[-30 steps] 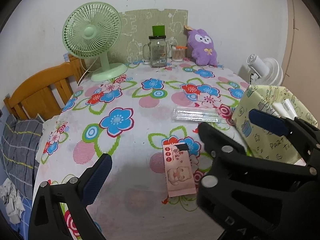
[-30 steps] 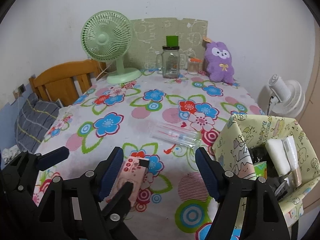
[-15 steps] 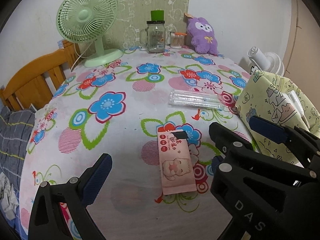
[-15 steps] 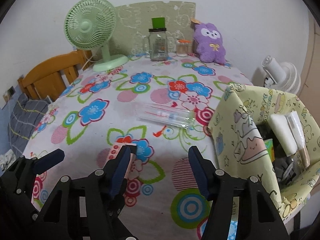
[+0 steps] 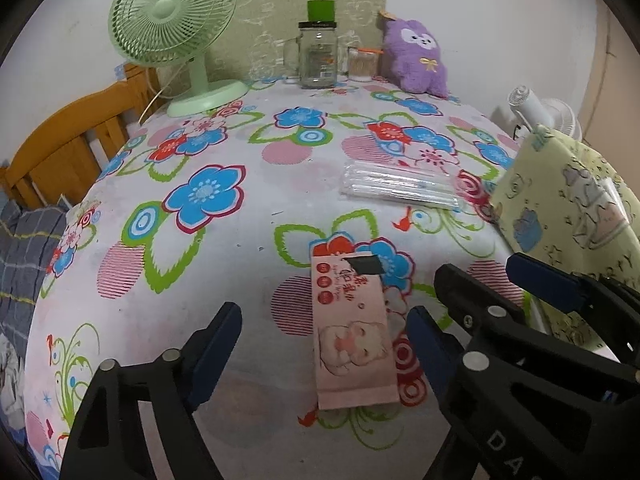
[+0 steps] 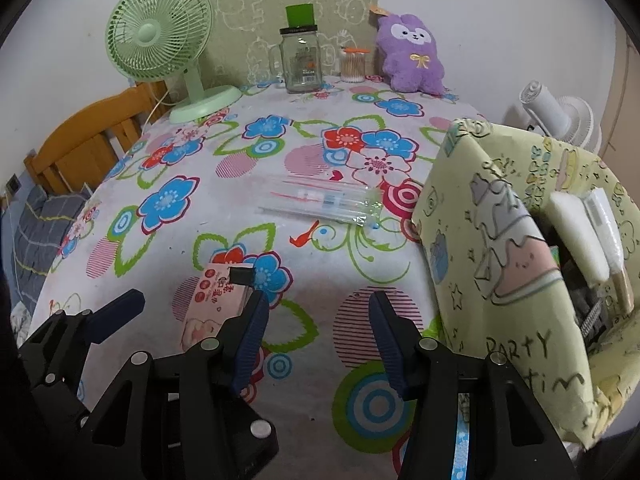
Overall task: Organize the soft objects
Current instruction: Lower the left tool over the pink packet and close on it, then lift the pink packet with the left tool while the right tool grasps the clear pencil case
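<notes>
The tablecloth [image 5: 224, 264] looks like matt printed cloth, the tissue pack [image 5: 352, 332] glossy plastic film. At twelve o'clock stand a clear glass jar [image 5: 318, 58] and a fuzzy plush toy [image 5: 416, 60]; the chair [image 5: 72, 140] is varnished wood.

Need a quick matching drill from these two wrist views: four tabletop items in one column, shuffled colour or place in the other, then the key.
Items
1. desk fan
2. plush toy
3. tissue pack
4. fabric bin

Descriptions
A. purple, propped at the back of the table by the wall
B. pink, lying flat between the closing jaws of the left gripper
C. pale green, standing at the far left corner
D. yellow-green with cartoon print, at the right edge of the table

Pairs: 1-C, 2-A, 3-B, 4-D
</notes>
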Available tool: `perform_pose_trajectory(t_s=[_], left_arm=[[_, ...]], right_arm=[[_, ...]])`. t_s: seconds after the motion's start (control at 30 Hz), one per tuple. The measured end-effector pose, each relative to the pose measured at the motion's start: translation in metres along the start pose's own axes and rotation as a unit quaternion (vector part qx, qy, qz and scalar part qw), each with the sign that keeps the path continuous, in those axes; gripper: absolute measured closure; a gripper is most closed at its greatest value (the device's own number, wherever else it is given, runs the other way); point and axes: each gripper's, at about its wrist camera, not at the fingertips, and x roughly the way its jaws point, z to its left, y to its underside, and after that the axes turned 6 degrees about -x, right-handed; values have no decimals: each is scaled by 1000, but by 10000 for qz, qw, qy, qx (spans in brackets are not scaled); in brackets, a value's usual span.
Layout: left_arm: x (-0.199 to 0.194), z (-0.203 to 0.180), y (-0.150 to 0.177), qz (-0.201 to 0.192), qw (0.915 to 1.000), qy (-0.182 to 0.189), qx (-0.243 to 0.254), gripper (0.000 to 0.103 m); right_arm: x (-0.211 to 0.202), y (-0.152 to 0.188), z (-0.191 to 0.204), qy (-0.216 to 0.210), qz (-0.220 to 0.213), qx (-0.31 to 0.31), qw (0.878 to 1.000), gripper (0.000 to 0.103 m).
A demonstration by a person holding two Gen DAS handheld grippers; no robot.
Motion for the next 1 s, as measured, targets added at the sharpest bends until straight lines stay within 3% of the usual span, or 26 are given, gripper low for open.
perform_pose_trajectory(t_s=[0.1, 0.23, 0.33, 0.63, 0.83, 1.0], left_arm=[[4, 3, 0, 25, 10000, 23, -64, 31], [8, 4, -1, 134, 9998, 126, -77, 58], [10, 5, -3, 164, 9997, 171, -42, 63], [12, 10, -15, 175, 9995, 235, -87, 63], [12, 13, -30, 60, 9997, 228, -41, 63], [16, 15, -40, 31, 9996, 267, -5, 63]], right_arm=[[5, -2, 1, -41, 42, -38, 10000, 47], [11, -4, 2, -67, 112, -47, 9999, 47], [14, -5, 2, -148, 141, -32, 9998, 47], [22, -19, 8, -178, 166, -121, 9996, 46], [24, -34, 9, -146, -22, -127, 9998, 36], [30, -48, 9, -112, -113, -52, 9999, 34]])
